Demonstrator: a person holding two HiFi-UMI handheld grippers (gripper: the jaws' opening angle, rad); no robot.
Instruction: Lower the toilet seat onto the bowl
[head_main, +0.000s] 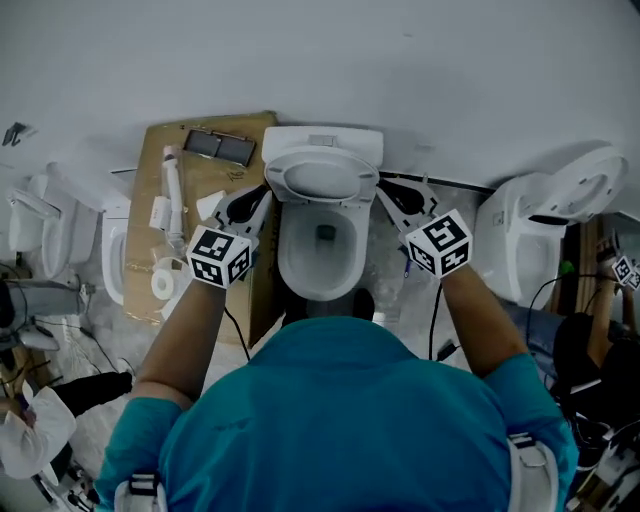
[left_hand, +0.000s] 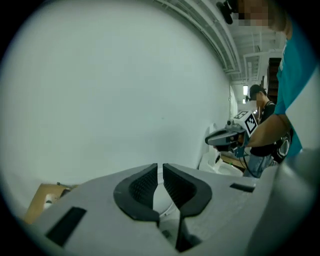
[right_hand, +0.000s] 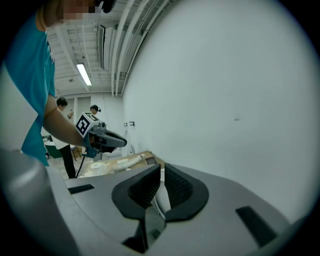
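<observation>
Both your tools are closed, holding nothing. Your left gripper (head_main: 260, 196) and right gripper (head_main: 386, 194) sit on either side of the toilet seat (head_main: 322, 178), just above the middle of the frame. The seat stands raised against the tank (head_main: 322, 141), above the open bowl (head_main: 290, 266).

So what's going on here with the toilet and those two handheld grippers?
A person in a teal shirt stands over a white ceramic toilet, holding a gripper in each hand. The left claw and right claw are both closed and empty, one at each side of the white oval toilet seat. The seat stands upright against the tank and has not been lowered yet.
</observation>
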